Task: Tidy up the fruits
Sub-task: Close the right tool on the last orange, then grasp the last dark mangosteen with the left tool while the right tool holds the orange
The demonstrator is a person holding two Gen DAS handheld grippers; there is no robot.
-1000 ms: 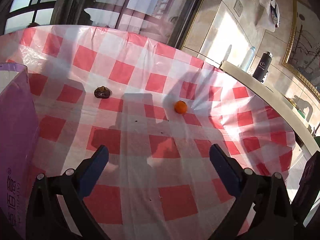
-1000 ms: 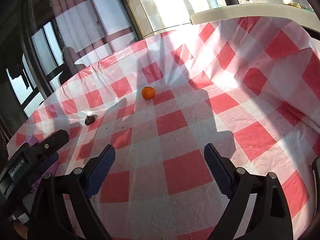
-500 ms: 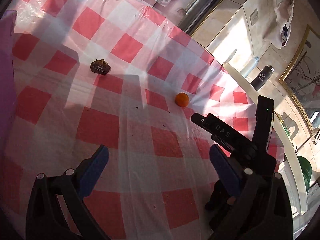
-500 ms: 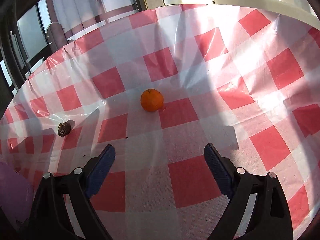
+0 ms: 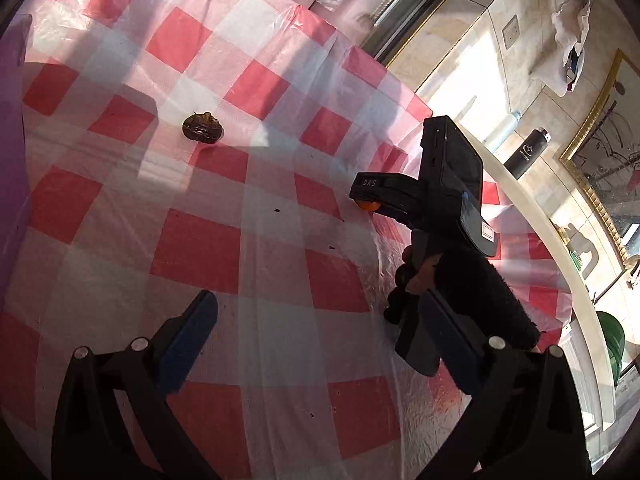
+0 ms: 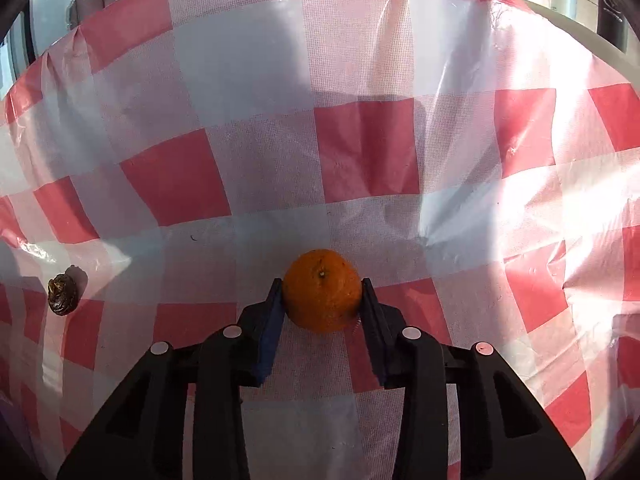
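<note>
**Right wrist view: pickup of the orange, grip just made**

Right wrist view. The right gripper [image 6: 322, 300] has its blue-padded jaws closed on the small round orange fruit [image 6: 322, 290], one pad against each flank; the jaws have just been closing, and the fruit now sits between them. The fruit appears to rest on the red-and-white checked plastic tablecloth [image 6: 360, 152], stem dimple facing up. A small dark brown wrinkled fruit [image 6: 62, 295] lies well apart, toward the left edge.

Left wrist view. The left gripper [image 5: 316, 344] hangs over the cloth with its jaws wide and nothing between them. The dark fruit [image 5: 203, 128] lies beyond it. The right tool's black body hides most of the orange fruit [image 5: 370, 206]. A purple container wall [image 5: 12, 120] shows at the left margin.

Step in hand, as judged: pickup of the orange fruit, lift not yet made. The next move calls for a straight lift with steady pressure, since a round fruit may roll out of flat pads, then a carry, probably toward the purple container.
</note>
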